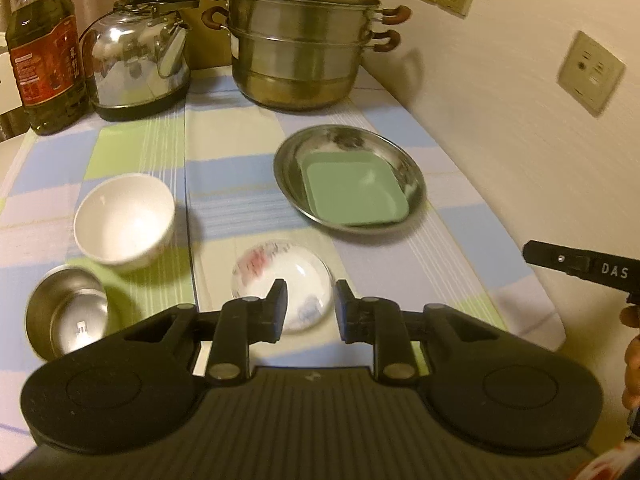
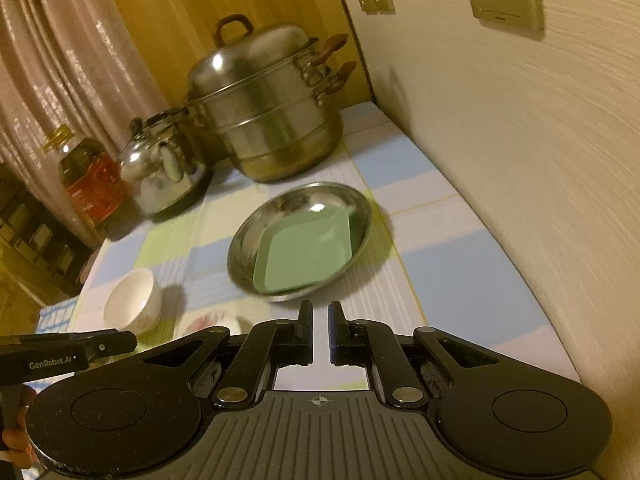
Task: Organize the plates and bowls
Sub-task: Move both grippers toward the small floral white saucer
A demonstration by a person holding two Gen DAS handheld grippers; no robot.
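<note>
A steel plate (image 1: 408,168) holds a green square plate (image 1: 352,188) at the table's right; both also show in the right wrist view, steel (image 2: 256,236) and green (image 2: 308,260). A small patterned white dish (image 1: 304,268) lies just ahead of my left gripper (image 1: 311,292), which is open above its near edge. A white bowl (image 1: 124,220) and a steel bowl (image 1: 66,316) sit to the left. My right gripper (image 2: 320,316) is empty, its jaws a narrow gap apart, just short of the steel plate.
A steel steamer pot (image 1: 300,40), a kettle (image 1: 136,56) and an oil bottle (image 1: 44,56) stand at the back of the checked tablecloth (image 1: 232,176). A wall with sockets (image 1: 592,72) runs along the right edge.
</note>
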